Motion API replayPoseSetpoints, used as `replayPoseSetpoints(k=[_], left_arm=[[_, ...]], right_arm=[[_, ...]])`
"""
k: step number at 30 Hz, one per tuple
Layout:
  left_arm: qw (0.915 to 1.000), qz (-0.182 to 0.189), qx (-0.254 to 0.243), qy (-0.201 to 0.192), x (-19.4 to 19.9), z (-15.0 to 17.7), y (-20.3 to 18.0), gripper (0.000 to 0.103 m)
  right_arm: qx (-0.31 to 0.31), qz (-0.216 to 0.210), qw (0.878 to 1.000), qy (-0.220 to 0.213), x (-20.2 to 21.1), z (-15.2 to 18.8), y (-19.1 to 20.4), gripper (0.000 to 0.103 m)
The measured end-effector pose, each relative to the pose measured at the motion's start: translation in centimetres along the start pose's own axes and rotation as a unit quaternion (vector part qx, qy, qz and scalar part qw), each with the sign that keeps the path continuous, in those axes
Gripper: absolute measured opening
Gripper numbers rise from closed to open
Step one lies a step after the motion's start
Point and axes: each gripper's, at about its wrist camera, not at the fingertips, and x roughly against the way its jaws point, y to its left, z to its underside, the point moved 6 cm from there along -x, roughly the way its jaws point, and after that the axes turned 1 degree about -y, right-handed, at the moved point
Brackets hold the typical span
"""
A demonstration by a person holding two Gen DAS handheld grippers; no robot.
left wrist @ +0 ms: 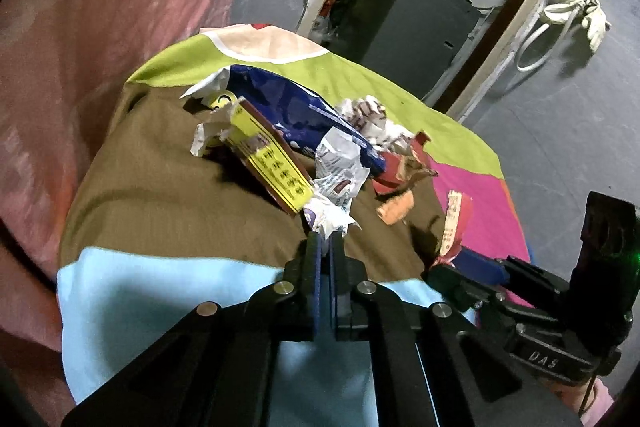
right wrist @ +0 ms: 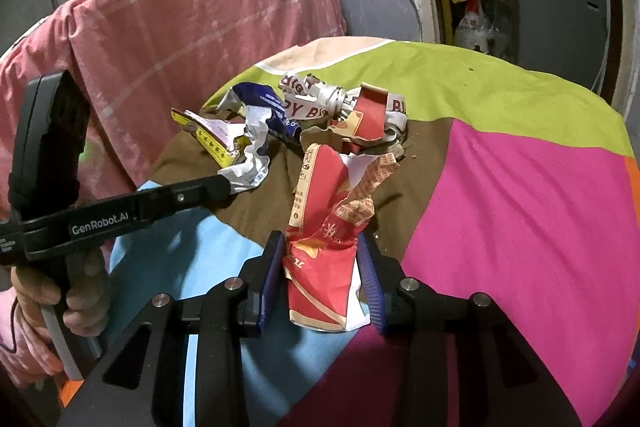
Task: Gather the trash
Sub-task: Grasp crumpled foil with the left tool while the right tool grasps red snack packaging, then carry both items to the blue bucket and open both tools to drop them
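Left wrist view shows the left gripper (left wrist: 327, 235) pinched nearly flat on a twisted tail of crumpled white wrapper (left wrist: 340, 179) at 12 o'clock from its tips — how much paper lies between the pads is hidden. At 11 o'clock from that wrapper leans a flat yellow carton (left wrist: 268, 155), its far end covered by a glossy blue foil bag (left wrist: 296, 107). A small orange scrap (left wrist: 396, 209) lies at 3 o'clock, too blurred to identify.

Right wrist view has the right gripper (right wrist: 320, 267) closed at a middling width on a creased red-and-cream paper packet (right wrist: 324, 247), both ribbed pads pressing its sides; the packet's lower edge hangs between the fingers. At 12 o'clock the rest of the trash heap (right wrist: 340, 111) — torn cardboard, printed strips — overlaps so that single pieces are hard to separate. Everything rests on a soft patchwork cloth (right wrist: 520, 187) of brown, green, magenta and pale blue. A person's hand (right wrist: 64, 291) at 9 o'clock grips the other tool's handle, partly cut off.
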Motion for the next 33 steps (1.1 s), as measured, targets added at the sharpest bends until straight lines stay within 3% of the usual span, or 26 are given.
replayPoseSetpoints(k=[7, 14, 23, 33], left_arm=[[0.9969, -0.025, -0.045, -0.059, 2.7, 0.8, -2.3, 0.0], [0.9866, -0.028, -0.085, -0.136, 5.5, 0.2, -5.5, 0.0], [0.9584, 0.008, -0.129, -0.255, 8.7, -2.1, -12.8, 0.0], [0.9218, 0.077, -0.168, -0.341, 9.9, -3.7, -22.5, 0.0]], right_arm=[[0.011, 0.01, 0.998, -0.065, 3.8, 0.2, 0.5, 0.034], [0.034, 0.036, 0.986, -0.16, 8.9, -0.4, 1.1, 0.034], [0.061, 0.106, 0.955, -0.27, 17.3, -2.0, -0.2, 0.034], [0.081, 0.203, 0.903, -0.369, 26.9, -3.2, -3.6, 0.034]])
